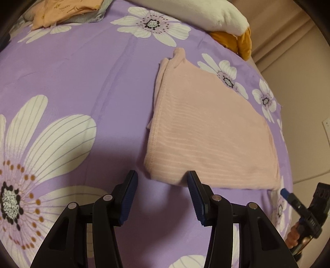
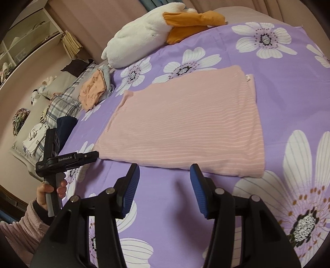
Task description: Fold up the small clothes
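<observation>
A pink ribbed garment (image 1: pixel 210 132) (image 2: pixel 181 127) lies folded flat in a rectangle on the purple flowered bedsheet (image 1: pixel 82 82) (image 2: pixel 288 82). My left gripper (image 1: pixel 162 177) hovers at the garment's near left corner, jaws apart and nothing between the blue pads. My right gripper (image 2: pixel 165 169) stands open just short of the garment's near edge, also with nothing in it. Each gripper shows in the other's view: the left gripper (image 2: pixel 93 155) held by a hand (image 2: pixel 47 189) in a pink sleeve, the right gripper (image 1: pixel 285 193) at the far right edge.
A folded orange garment (image 1: pixel 66 12) (image 2: pixel 92 92) tops a small pile at the far side of the sheet. A white plush toy with orange feet (image 1: pixel 222 12) (image 2: pixel 144 35) lies beyond the pink garment. Pillows (image 2: pixel 61 96) and a shelf (image 2: pixel 26 37) stand off to the left.
</observation>
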The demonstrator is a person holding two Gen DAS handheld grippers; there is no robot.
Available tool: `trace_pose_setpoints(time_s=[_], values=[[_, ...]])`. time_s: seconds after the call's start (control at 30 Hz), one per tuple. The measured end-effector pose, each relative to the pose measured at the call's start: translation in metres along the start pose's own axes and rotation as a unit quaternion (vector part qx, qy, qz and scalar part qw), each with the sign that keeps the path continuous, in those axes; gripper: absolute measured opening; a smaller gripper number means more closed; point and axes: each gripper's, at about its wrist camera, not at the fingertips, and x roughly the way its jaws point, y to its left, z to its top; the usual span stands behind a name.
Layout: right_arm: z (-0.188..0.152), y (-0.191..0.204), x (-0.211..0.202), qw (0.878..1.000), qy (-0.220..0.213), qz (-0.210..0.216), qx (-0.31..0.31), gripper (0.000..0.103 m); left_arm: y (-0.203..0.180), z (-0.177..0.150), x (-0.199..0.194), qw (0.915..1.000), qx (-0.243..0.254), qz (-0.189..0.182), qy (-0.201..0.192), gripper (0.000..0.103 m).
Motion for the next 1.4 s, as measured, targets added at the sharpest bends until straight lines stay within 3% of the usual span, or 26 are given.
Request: trace_pose_setpoints(time_s=[1.4], values=[[-0.001, 0.007, 0.023, 1.0, 0.022, 0.01, -0.002, 0.052, -0.014, 0.025, 0.023, 0.9995, 0.001, -0.029, 0.014, 0.048]])
